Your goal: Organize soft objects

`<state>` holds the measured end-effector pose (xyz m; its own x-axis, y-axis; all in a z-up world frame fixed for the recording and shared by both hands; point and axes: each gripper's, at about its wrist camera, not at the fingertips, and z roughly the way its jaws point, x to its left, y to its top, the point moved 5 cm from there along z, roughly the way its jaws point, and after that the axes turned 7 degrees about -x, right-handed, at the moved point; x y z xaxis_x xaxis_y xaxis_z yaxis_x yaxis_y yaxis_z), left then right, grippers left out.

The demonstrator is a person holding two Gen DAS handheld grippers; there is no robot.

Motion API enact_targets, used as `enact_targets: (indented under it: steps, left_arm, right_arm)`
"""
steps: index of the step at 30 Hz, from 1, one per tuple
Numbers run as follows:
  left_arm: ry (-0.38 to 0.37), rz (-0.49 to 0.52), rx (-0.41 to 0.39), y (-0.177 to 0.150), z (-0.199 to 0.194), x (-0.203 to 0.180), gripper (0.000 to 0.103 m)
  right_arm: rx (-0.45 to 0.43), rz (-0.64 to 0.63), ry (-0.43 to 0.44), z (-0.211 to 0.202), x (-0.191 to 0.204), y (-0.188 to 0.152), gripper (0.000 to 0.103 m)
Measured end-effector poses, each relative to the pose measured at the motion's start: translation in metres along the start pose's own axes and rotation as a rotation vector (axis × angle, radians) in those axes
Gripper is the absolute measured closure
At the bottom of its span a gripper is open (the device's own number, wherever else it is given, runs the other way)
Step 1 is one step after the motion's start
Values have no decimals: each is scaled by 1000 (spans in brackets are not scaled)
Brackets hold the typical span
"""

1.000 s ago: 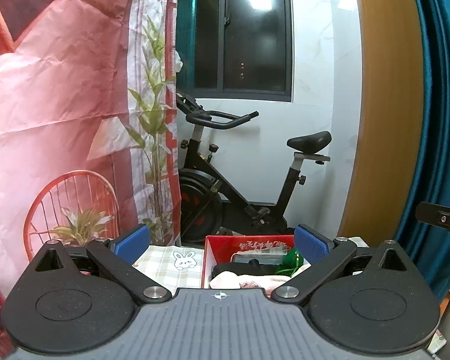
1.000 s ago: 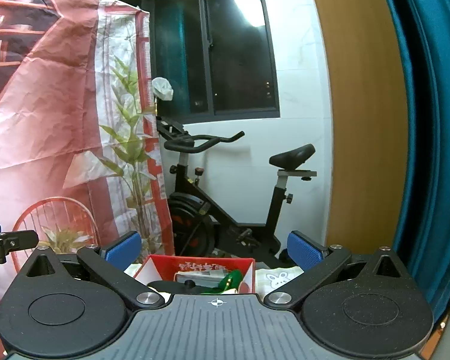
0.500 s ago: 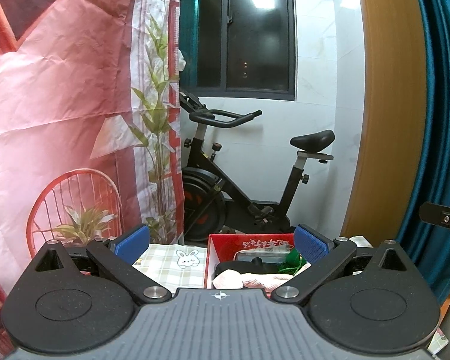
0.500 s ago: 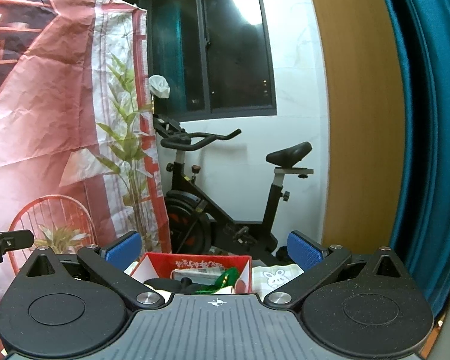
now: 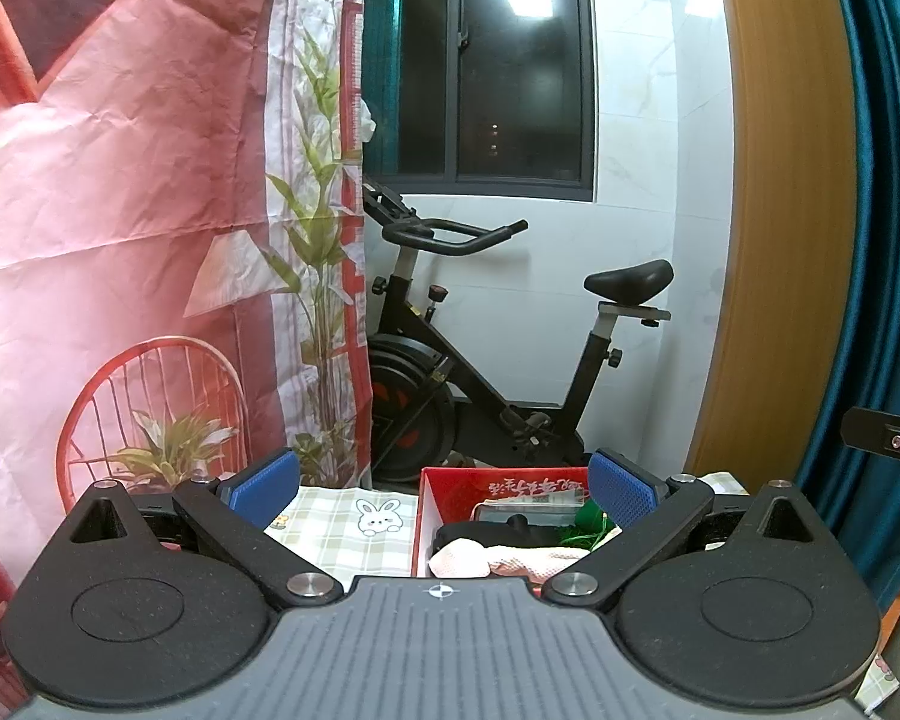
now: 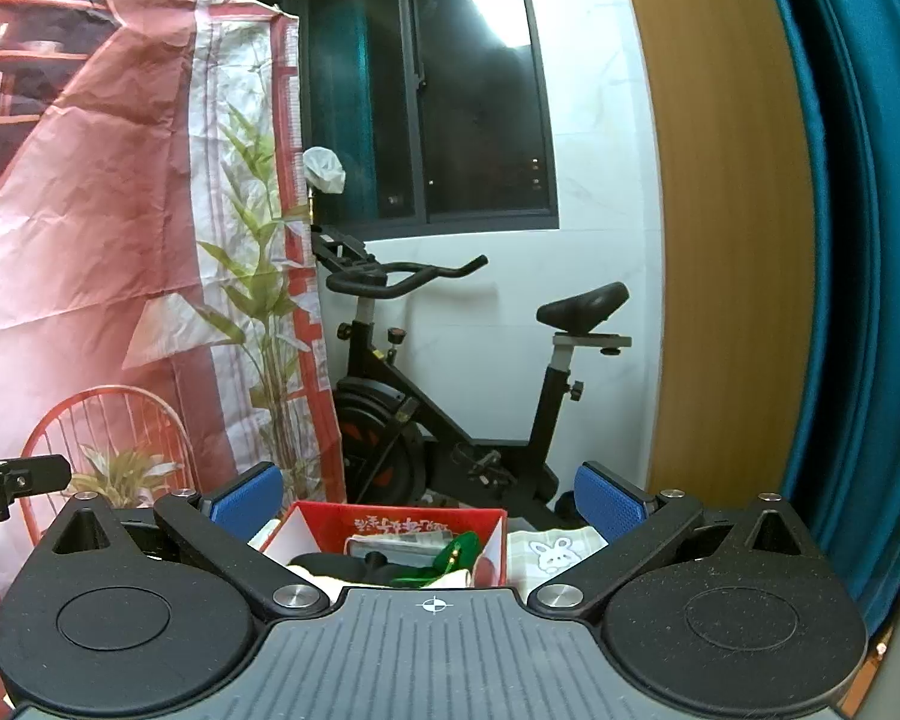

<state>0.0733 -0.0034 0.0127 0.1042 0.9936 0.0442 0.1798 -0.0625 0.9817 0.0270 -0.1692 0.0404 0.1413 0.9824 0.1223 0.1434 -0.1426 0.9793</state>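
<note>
A red box [image 5: 450, 483] [image 6: 342, 521] stands on a checked cloth with a rabbit print [image 5: 354, 525] [image 6: 555, 552]. Inside it lie a pale pink soft cloth [image 5: 510, 561], something black [image 5: 480, 531] [image 6: 336, 564], a green item [image 5: 585, 525] [image 6: 450, 558] and a flat packet [image 6: 399, 543]. My left gripper [image 5: 444, 489] is open, held above and short of the box with nothing between its blue pads [image 5: 264, 480]. My right gripper [image 6: 429, 495] is open too, empty, facing the same box. Each gripper's side shows at the edge of the other's view.
A black exercise bike [image 5: 492, 360] [image 6: 450, 384] stands behind the box under a dark window. A red printed backdrop [image 5: 120, 210] hangs on the left. A wooden panel [image 5: 774, 240] and a teal curtain [image 5: 882, 210] close off the right.
Both views have drifted slightly, so the box and bike sit a little differently in frame. Both grippers have stayed open and empty.
</note>
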Motion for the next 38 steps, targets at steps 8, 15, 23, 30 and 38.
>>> enact_targets:
  steps: [8,15,23,30,38]
  left_arm:
    - [3,-4,3,-1,0,1,0]
    - [5,-6,4,-2,0,2,0]
    - [7,-11,7,-3,0,2,0]
    - [9,-16,7,-4,-1,1,0]
    - [13,-15,0,-5,-4,-4,0]
  right_arm:
    - [0,-1,-1,-1,-1,0,0]
    - [0,2,-12,-3,-6,-5,0]
    - [2,1,-13,-2,-8,-4,0]
    - [4,2,-12,0,-8,-4,0]
    - [4,0,-15,0,-8,-4,0]
